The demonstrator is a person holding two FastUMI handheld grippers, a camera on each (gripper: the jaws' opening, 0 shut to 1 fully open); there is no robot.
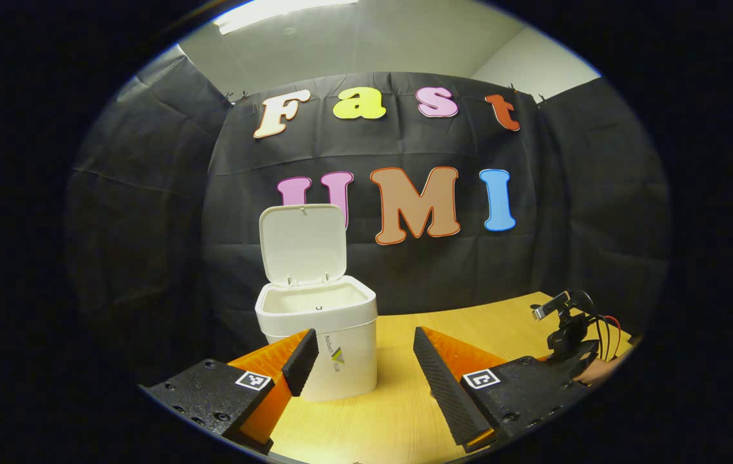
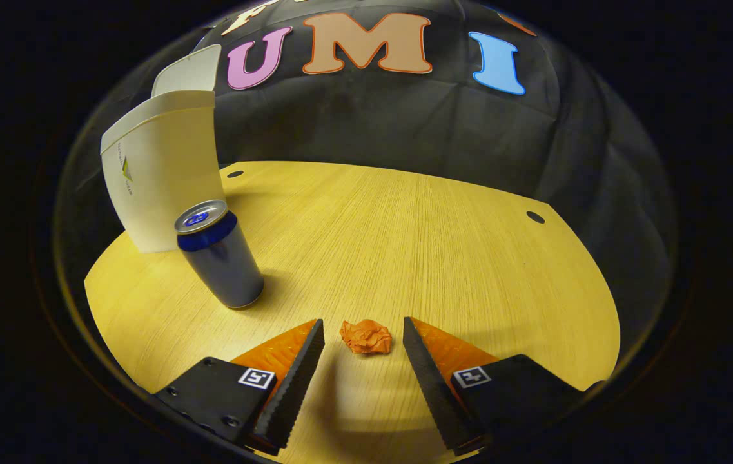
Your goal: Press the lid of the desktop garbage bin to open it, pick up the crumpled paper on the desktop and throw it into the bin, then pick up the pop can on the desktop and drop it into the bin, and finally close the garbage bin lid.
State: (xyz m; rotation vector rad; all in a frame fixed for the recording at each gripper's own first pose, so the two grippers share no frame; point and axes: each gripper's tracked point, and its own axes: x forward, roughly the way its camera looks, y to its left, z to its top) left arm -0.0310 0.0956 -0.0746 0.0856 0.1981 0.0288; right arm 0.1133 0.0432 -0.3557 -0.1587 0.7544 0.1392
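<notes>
The white desktop bin (image 1: 318, 335) stands on the wooden table with its lid (image 1: 303, 243) swung up and open. My left gripper (image 1: 361, 341) hovers open just in front of the bin, nothing between its fingers. In the right gripper view the bin (image 2: 160, 174) is at the far left, and a blue pop can (image 2: 219, 254) stands upright right in front of it. A crumpled orange paper ball (image 2: 366, 336) lies on the table between the tips of my open right gripper (image 2: 361, 328), untouched by either finger.
The wooden table (image 2: 418, 245) has two small round holes near its far edge. The other gripper's camera and cables (image 1: 569, 325) show at the right of the left gripper view. Black cloth closes in the booth behind the table.
</notes>
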